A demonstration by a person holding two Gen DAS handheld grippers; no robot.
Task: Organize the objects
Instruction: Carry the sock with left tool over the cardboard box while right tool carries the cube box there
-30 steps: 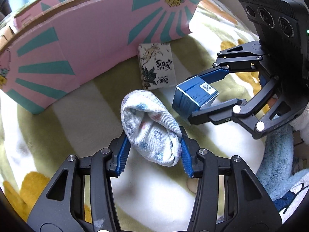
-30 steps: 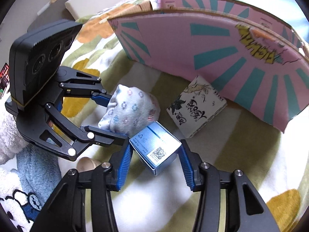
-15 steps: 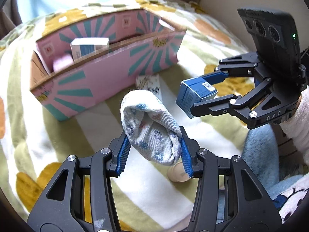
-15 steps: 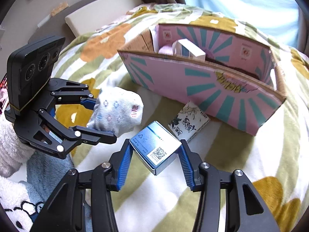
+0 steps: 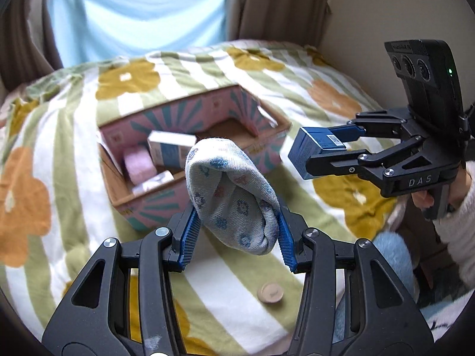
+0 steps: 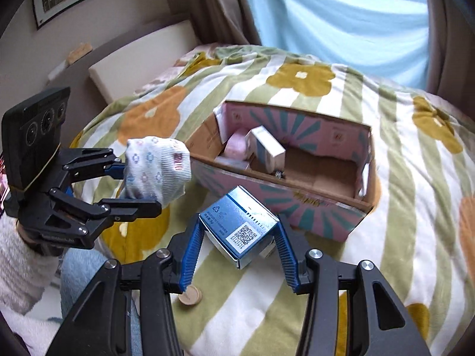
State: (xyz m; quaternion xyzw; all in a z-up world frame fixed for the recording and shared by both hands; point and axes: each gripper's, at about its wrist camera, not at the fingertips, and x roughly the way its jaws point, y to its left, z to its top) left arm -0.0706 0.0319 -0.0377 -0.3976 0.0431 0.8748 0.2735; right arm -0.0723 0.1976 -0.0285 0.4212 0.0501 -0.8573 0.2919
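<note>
Both loads have been raised above the bed since the earlier frame: left gripper [image 5: 234, 238] jaws clenched on the rolled sock [image 5: 230, 195], right gripper [image 6: 239, 255] jaws clenched on the blue box [image 6: 239, 227], so lowering each into the pink box [image 6: 311, 207] at frame centre is judged next.

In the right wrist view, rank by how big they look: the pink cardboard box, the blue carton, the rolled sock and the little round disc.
1. pink cardboard box
2. blue carton and rolled sock: look alike, and the carton's nearness inflates it
3. round disc

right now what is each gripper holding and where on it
The left gripper pinches a rolled sock across its lower end. The right gripper clamps a blue box by two opposite sides.
</note>
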